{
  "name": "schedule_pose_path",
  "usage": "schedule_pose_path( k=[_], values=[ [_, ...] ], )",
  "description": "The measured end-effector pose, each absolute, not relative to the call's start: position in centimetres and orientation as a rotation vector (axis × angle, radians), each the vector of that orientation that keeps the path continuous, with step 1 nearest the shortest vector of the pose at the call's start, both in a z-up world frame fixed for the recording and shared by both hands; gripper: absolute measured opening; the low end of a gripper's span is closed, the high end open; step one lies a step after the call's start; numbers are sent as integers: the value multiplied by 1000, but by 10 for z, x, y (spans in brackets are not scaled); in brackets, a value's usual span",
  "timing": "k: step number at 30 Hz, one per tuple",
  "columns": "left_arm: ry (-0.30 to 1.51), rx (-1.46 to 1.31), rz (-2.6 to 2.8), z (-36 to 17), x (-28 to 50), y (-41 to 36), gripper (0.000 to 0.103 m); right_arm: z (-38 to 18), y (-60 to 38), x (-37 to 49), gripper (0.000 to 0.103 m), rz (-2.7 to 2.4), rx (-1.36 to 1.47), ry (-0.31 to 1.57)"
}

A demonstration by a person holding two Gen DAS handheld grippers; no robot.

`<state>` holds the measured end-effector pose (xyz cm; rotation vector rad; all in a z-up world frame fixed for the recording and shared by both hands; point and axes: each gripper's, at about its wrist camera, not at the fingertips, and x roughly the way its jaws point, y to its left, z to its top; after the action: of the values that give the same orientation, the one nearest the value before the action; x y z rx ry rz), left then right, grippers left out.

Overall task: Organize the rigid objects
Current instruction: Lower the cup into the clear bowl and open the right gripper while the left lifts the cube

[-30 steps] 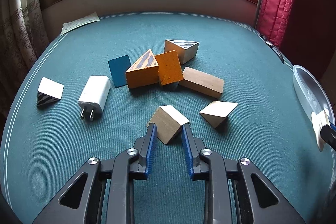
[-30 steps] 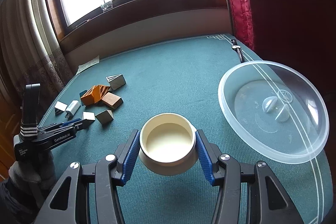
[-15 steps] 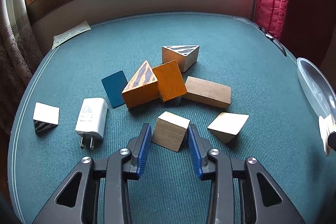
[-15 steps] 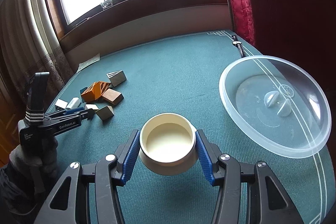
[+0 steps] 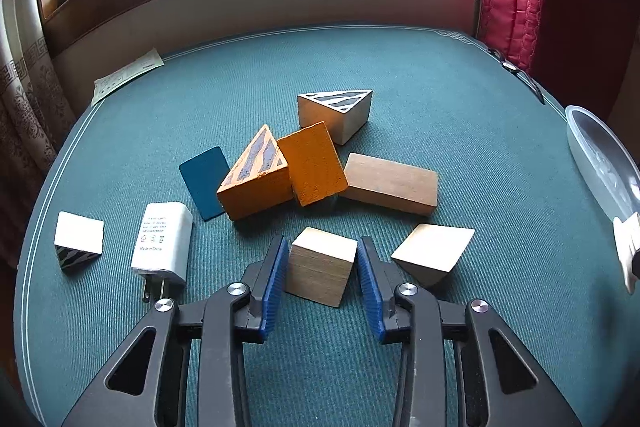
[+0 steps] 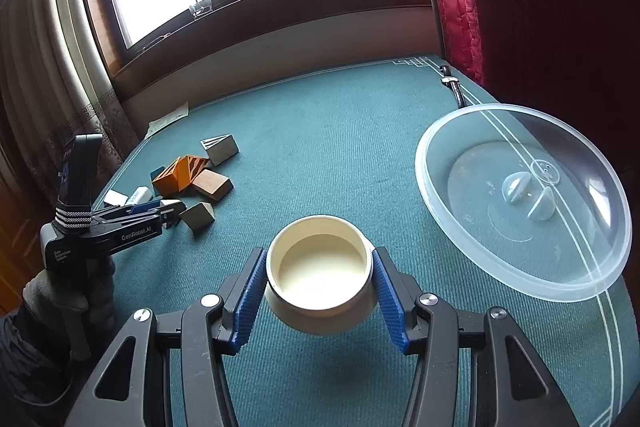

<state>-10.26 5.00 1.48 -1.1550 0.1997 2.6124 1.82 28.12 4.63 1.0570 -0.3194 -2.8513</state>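
Observation:
My left gripper [image 5: 322, 265] is open with a plain wooden block [image 5: 321, 266] between its blue pads, the block resting on the green table; a small gap shows on each side. Behind it lie two orange blocks [image 5: 280, 173], a brown block [image 5: 390, 183], a striped grey wedge [image 5: 336, 109] and a pale wedge [image 5: 434, 253]. My right gripper [image 6: 320, 281] is shut on a cream round bowl [image 6: 320, 279] and holds it above the table. The left gripper also shows in the right wrist view [image 6: 170, 213] at the block pile.
A white charger plug [image 5: 162, 247], a blue card [image 5: 204, 181] and a small striped wedge [image 5: 78, 239] lie left of the pile. A clear plastic lid [image 6: 524, 199] lies at the table's right. A paper slip [image 5: 128, 75] lies at the far left edge.
My left gripper has moved forward and opened wider, so the plain block now sits between its pads. The right gripper still holds the bowl, almost unmoved.

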Motion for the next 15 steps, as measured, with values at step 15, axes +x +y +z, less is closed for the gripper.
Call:
schedule_pose_path(
  k=[15],
  values=[
    [75,-1093,2616,39,-67,64,36,62,316,24,55,-2977,1006,-367]
  ],
)
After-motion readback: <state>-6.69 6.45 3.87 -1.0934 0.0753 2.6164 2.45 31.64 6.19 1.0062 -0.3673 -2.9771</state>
